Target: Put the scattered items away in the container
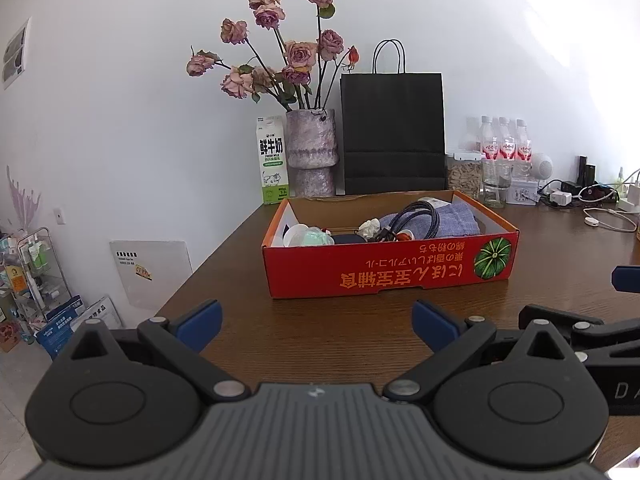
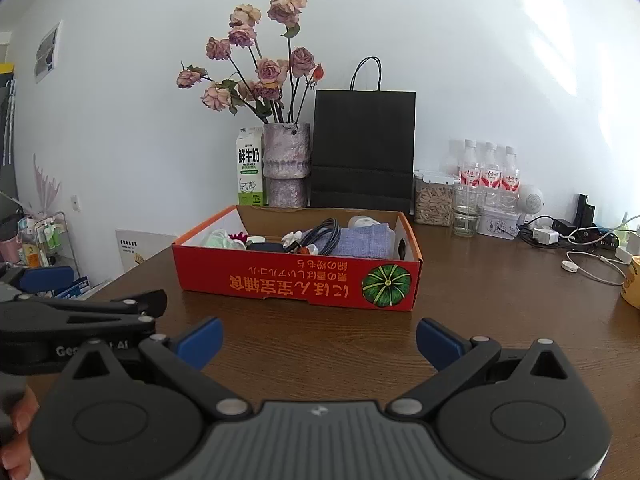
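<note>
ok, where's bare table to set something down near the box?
Bare wood lies between the red box and both open grippers, left and right, and right of the box up to the charger cable. The back edge is crowded: vase, black bag, bottles.

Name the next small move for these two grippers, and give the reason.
Probably draw both back and stop: the left gripper and right gripper are open and empty, the bare brown wooden table before them holds nothing loose, and the red cardboard box already holds the items.
</note>
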Demonstrator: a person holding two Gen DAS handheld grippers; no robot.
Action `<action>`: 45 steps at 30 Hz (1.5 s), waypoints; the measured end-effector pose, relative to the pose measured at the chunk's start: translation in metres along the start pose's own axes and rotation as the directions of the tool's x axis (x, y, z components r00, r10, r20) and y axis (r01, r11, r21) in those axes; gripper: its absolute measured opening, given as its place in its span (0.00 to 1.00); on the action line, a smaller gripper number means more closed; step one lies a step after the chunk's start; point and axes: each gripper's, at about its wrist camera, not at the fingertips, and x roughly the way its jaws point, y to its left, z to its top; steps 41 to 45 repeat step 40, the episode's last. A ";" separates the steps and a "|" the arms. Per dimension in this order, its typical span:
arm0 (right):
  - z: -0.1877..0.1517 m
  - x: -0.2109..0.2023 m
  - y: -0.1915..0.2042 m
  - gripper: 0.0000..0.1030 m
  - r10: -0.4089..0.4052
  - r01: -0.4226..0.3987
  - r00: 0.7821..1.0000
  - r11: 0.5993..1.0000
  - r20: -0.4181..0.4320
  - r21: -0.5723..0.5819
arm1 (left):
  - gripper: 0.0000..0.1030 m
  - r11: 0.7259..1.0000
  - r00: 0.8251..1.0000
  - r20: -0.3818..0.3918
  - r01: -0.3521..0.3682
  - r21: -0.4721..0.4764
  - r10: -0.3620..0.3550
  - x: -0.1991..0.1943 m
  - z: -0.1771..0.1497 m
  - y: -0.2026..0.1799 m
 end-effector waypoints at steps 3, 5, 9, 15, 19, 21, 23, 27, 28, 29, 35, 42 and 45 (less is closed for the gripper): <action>-0.001 0.000 0.000 1.00 -0.001 0.001 1.000 1.000 -0.018 0.007 | 1.00 1.000 1.000 -0.005 -0.004 0.006 0.004 -0.002 -0.001 -0.001; -0.002 -0.001 -0.001 1.00 0.001 -0.001 1.000 1.000 -0.021 0.014 | 1.00 1.000 1.000 -0.002 -0.002 0.003 0.002 -0.003 -0.001 0.000; -0.001 -0.003 -0.001 1.00 -0.006 0.006 1.000 1.000 -0.015 0.013 | 1.00 1.000 1.000 0.001 -0.005 -0.001 0.005 -0.004 0.000 0.000; 0.000 -0.003 0.000 1.00 -0.003 0.003 1.000 1.000 -0.014 0.014 | 1.00 1.000 1.000 0.004 -0.011 -0.001 0.011 -0.006 0.001 0.000; 0.000 -0.002 0.000 1.00 -0.003 0.003 1.000 1.000 -0.018 0.015 | 1.00 1.000 1.000 0.001 -0.015 0.002 0.015 -0.005 0.001 0.000; 0.001 -0.001 0.000 1.00 -0.003 0.003 1.000 1.000 -0.019 0.015 | 1.00 1.000 1.000 0.000 -0.012 0.001 0.012 -0.005 0.001 0.000; 0.001 -0.001 0.000 1.00 -0.002 0.003 1.000 1.000 -0.019 0.016 | 1.00 1.000 1.000 0.000 -0.013 0.000 0.013 -0.004 0.001 0.000; 0.000 -0.001 0.000 1.00 -0.003 0.004 1.000 1.000 -0.022 0.015 | 1.00 1.000 1.000 -0.008 -0.014 -0.001 0.014 -0.003 0.001 0.000; 0.000 0.000 0.000 1.00 -0.004 0.004 1.000 1.000 -0.023 0.015 | 1.00 1.000 1.000 -0.015 -0.014 -0.005 0.014 -0.002 0.000 0.000; 0.000 0.000 -0.001 1.00 -0.005 0.005 1.000 1.000 -0.025 0.015 | 1.00 1.000 1.000 -0.020 -0.014 -0.006 0.013 -0.001 0.000 0.000; -0.002 0.002 -0.002 1.00 -0.002 0.003 1.000 1.000 -0.030 0.021 | 1.00 1.000 1.000 -0.013 -0.023 0.001 0.023 -0.002 0.000 -0.001; -0.002 0.002 -0.003 1.00 -0.005 0.006 1.000 1.000 -0.029 0.026 | 1.00 1.000 1.000 -0.013 -0.007 -0.008 0.007 -0.001 0.000 0.000; -0.002 0.002 -0.003 1.00 -0.005 0.006 1.000 1.000 -0.029 0.026 | 1.00 1.000 1.000 -0.013 -0.007 -0.008 0.007 -0.001 0.000 0.000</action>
